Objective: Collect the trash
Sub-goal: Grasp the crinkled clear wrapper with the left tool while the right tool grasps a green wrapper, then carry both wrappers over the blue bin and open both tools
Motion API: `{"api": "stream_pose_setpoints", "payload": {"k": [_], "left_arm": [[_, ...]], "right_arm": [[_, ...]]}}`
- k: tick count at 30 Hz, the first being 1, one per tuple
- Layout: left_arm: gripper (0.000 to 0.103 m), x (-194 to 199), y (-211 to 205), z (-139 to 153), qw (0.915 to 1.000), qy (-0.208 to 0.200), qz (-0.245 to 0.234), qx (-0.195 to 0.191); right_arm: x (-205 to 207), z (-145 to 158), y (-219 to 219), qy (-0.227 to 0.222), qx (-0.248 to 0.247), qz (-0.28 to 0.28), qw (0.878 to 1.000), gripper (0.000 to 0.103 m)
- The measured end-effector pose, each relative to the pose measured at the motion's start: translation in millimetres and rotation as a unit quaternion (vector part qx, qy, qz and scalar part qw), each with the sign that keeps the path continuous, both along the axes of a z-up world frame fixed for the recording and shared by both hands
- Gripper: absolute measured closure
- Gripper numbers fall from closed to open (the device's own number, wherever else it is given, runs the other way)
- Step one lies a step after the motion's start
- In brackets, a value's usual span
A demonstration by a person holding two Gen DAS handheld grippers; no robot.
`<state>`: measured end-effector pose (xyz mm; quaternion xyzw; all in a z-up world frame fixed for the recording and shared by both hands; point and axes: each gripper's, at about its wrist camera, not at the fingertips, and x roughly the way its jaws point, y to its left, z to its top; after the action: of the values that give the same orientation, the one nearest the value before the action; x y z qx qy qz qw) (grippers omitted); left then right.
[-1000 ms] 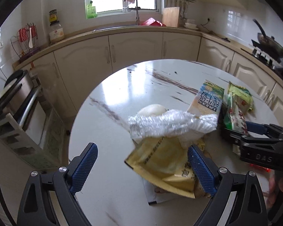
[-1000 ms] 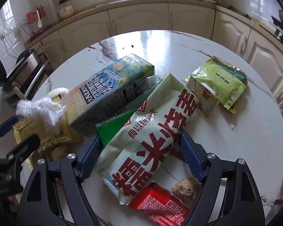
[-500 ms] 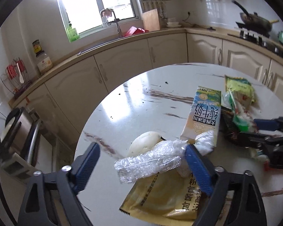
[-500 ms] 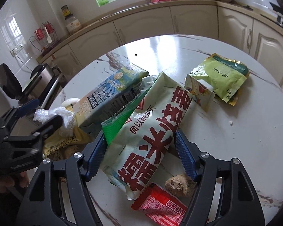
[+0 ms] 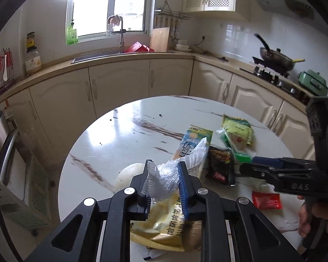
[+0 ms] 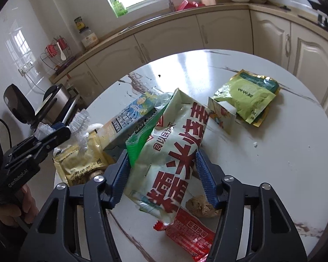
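My left gripper (image 5: 165, 163) is closing, and its pads pinch a crumpled clear plastic wrapper (image 5: 164, 176) just above a yellow pouch (image 5: 161, 218). From the right wrist view that left gripper (image 6: 63, 131) hangs at the table's left edge with the wrapper (image 6: 81, 120) sticking up out of it. My right gripper (image 6: 161, 155) is also closing, with both pads against the sides of a white snack bag with red characters (image 6: 175, 152). The bag's near end hangs over a red packet (image 6: 190, 233). A person's hand holds each gripper.
On the round white table (image 6: 273, 163) lie a blue-green milk carton (image 6: 129, 118), a green pouch (image 6: 249, 96), a small opened carton (image 6: 220, 115) and a brown lump (image 6: 202, 205). A white bun (image 5: 131, 172) and a black packet (image 5: 220, 166) lie there too. Kitchen cabinets ring the table.
Both grippers' jaws have come together, the left on the clear plastic wrapper, the right against the white snack bag. Both views have tilted upward and the wrapper now stands upright between the left pads.
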<state>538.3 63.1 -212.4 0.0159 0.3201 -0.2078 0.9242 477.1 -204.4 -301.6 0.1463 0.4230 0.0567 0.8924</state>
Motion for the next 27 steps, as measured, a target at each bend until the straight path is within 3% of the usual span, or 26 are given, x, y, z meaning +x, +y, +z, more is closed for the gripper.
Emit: {"api": "stream_pose_setpoints", "payload": {"k": [5, 9, 14, 19, 24, 27], "left_arm": [[0.085, -13.2, 11.2, 1.2, 0.9995, 0.007, -0.003, -0.030], [0.085, -33.5, 29.3, 4.4, 0.9993, 0.007, 0.005, -0.036], [0.085, -45.0, 35.1, 2.4, 0.9988, 0.016, 0.008, -0.045], [0.085, -56.1, 47.5, 6.9, 0.9974, 0.022, 0.009, -0.068], [0.085, -82.0, 73.6, 22.2, 0.9955, 0.002, 0.015, -0.094], [0.085, -108.8, 93.0, 25.2, 0.9937, -0.012, 0.029, -0.108]], "right_arm": [[-8.6, 4.5, -7.5, -0.002, 0.006, -0.014, 1.000, 0.095], [-4.6, -0.6, -4.2, 0.012, -0.028, -0.027, 0.999, 0.091], [12.1, -15.5, -6.2, 0.037, -0.002, -0.025, 0.999, 0.085], [12.1, -16.6, -6.0, 0.010, 0.010, -0.042, 0.999, 0.092], [-15.6, 15.8, 1.6, -0.045, 0.010, -0.052, 0.998, 0.092], [-32.2, 43.0, 23.2, -0.068, 0.007, -0.020, 0.997, 0.092]]}}
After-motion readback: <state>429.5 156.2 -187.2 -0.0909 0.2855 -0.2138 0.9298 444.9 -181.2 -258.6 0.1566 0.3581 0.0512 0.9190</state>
